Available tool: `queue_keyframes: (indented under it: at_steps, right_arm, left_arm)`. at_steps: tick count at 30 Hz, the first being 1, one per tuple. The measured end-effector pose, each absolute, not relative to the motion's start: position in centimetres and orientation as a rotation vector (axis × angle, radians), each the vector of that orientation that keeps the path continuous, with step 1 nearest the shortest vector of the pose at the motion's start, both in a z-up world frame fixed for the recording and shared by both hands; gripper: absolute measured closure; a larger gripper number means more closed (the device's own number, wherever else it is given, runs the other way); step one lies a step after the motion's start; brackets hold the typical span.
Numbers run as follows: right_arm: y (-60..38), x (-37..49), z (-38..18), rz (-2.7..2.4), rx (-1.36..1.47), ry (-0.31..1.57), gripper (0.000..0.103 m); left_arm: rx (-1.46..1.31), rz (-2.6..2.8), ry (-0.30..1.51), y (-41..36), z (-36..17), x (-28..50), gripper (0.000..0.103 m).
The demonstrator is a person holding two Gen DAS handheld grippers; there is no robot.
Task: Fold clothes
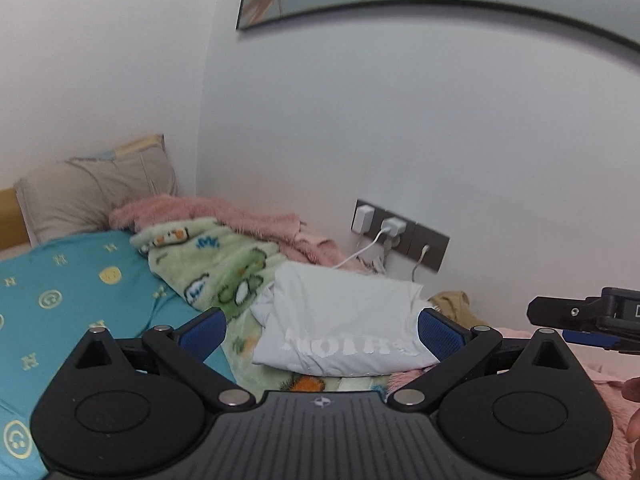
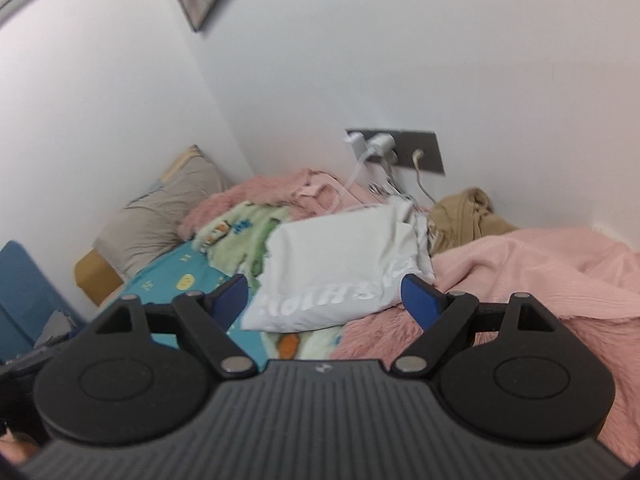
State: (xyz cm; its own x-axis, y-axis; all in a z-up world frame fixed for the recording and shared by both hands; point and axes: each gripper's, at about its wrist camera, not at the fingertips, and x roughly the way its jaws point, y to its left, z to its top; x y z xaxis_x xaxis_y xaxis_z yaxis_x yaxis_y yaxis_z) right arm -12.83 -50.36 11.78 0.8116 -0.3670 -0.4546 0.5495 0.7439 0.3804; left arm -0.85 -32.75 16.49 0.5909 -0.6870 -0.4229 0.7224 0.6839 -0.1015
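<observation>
The folded white shirt (image 1: 340, 320) sat on the green cartoon blanket (image 1: 224, 264), right ahead of the left gripper (image 1: 322, 334), whose blue pads were spread wide and holding nothing. Same deal for the right gripper (image 2: 324, 298): wide apart, empty, shirt just past its tips. A tan garment (image 2: 464, 216) lay beyond, near the wall sockets (image 2: 400, 150).

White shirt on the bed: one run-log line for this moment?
white shirt: folded, on bed | left gripper: open, empty | right gripper: open, empty | contact: none
</observation>
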Motion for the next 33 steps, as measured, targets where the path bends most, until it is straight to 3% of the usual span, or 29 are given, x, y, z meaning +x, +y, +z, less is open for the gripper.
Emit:
queue_keyframes:
  at_steps: [7,15,33]
  right_arm:
    - [-45.4,-16.2,13.7,-0.479,0.420,0.320,0.018]
    - [-40.8,-19.2,13.9,-0.459,0.307,0.260,0.018]
    - [-36.2,-21.6,9.6,-0.492,0.171,0.187,0.018]
  left_arm:
    - [0.066,-0.821,0.369,-27.3,18.8,-6.2,0.000]
    - [0.103,-0.764,0.293,-24.3,17.7,-11.0,0.000]
    - [0.068,-0.732,0.235,-19.6,15.0,-16.3,0.000]
